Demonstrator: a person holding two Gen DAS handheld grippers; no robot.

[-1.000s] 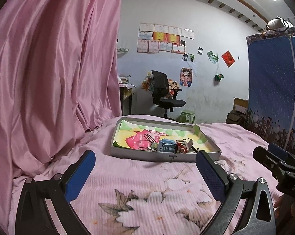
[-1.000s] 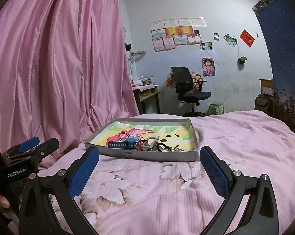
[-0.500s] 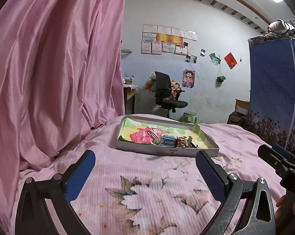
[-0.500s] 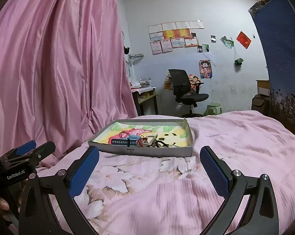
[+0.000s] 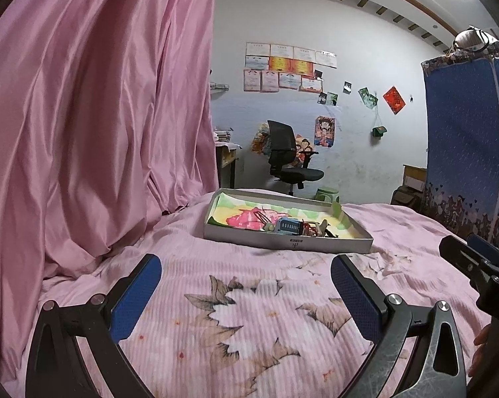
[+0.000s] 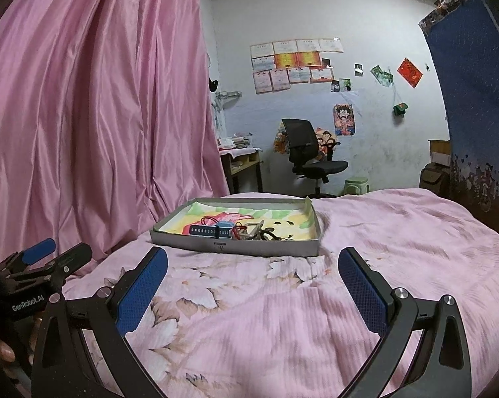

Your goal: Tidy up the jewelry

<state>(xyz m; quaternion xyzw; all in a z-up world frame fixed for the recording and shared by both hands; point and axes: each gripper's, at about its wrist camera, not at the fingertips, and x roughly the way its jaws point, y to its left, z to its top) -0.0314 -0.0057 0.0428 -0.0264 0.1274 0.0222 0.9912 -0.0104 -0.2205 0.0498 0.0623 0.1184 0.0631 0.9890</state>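
Jewelry (image 6: 249, 230) lies in one tangled heap inside a shallow grey box (image 6: 236, 248) that rests on the bed (image 6: 398, 232), on the pink flowered cover. In the heap I can tell a dark strap with a blue piece (image 6: 213, 230), some red cord and a few metal parts; the smaller pieces are too small to name.

The left claw (image 5: 246, 280) and the right claw (image 6: 252, 273) both have their jaws wide apart and hold nothing. Both hang over the cover, well apart from the box — so the step in hand seems to be the approach. To do it well, I would bring one claw low over the near wall of the box and choose a piece at the edge of the heap, such as the strap, because a grip into the middle may lift several tangled pieces together. The other claw could steady the box, as the soft cover gives little support.

The right wrist view shows the strap along its length and the left claw at the side. The left wrist view shows the blue piece (image 5: 287, 225) more from its end, and only the tip of the right claw.
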